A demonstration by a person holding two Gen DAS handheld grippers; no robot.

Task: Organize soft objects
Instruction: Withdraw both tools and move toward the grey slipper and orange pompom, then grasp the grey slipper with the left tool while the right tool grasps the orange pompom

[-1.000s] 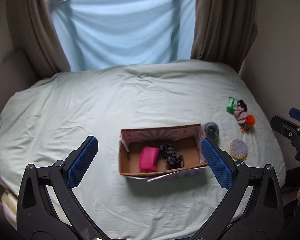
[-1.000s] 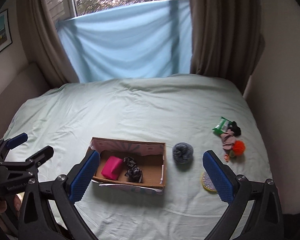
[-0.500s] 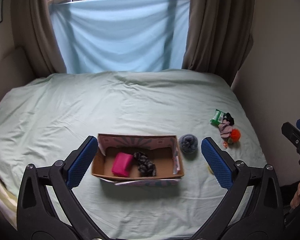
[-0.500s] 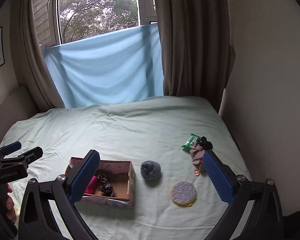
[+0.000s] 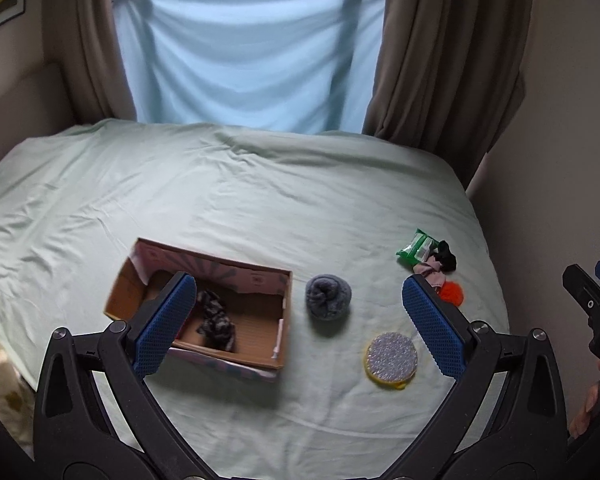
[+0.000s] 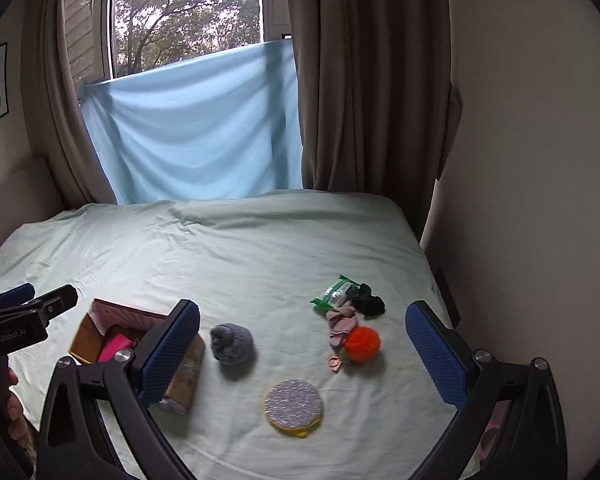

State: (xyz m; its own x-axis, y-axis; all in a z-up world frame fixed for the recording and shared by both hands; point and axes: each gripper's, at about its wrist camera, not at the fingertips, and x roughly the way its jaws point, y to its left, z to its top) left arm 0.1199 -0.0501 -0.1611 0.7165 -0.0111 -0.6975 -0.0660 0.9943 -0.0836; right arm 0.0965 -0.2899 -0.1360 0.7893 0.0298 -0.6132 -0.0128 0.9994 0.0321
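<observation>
Bedding in pale green covered the bed (image 5: 260, 200), which carried everything else. Largest on it was the open cardboard box (image 5: 286, 320), the landmark here, lying toward the bed's near left part. Inside the box lay a black-and-grey patterned cloth bundle (image 5: 216, 320) and, visible from the right wrist camera, a pink folded item (image 6: 114, 347). Just beside the box's right wall sat a grey rolled sock ball (image 5: 328, 296). Farther right of the box and nearer the camera lay a round silver scouring pad with a yellow rim (image 5: 391, 356). Well to the right of the box, toward the bed's edge, a small cluster lay together: a green wipes packet (image 6: 332, 294), a black cloth piece (image 6: 370, 302), a pink cloth piece (image 6: 342, 320) and an orange pompom (image 6: 362, 343), the last touching the pink cloth.

Both tools hung above the near edge of the bed. The left gripper (image 5: 300, 320) had its jaws spread wide around nothing, and the right gripper (image 6: 302, 356) likewise stood wide and held nothing.
</observation>
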